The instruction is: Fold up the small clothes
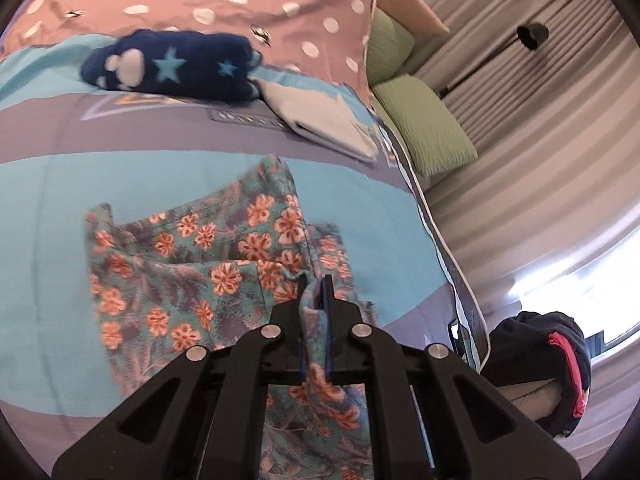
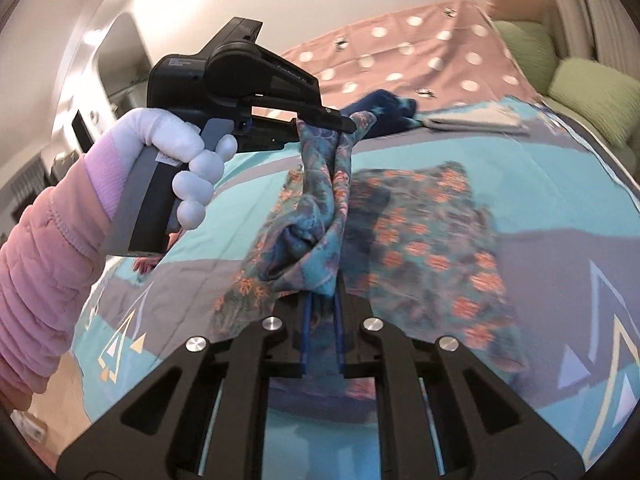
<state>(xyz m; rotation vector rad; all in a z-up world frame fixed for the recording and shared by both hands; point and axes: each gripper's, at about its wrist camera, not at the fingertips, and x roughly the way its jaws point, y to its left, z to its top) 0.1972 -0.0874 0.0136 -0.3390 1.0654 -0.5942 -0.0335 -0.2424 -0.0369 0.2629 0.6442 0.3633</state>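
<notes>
Left gripper (image 1: 316, 286): pinches a floral garment (image 1: 224, 264) edge, lifted above the bed (image 1: 60, 200).
Right gripper (image 2: 322, 296): clamps another bunched edge.
Garment: partly on the bed, apparently shorts.
Behind: navy cloth (image 1: 172, 64), folded pale cloth (image 1: 320, 118).

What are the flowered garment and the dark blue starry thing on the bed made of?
The flowered garment looks like thin woven cloth, perhaps cotton: matte, it creases sharply and bunches where the left gripper and right gripper pinch it. The dark blue starry item looks like fleece or plush: thick, fuzzy, with soft rounded folds. The blur leaves both uncertain.
</notes>
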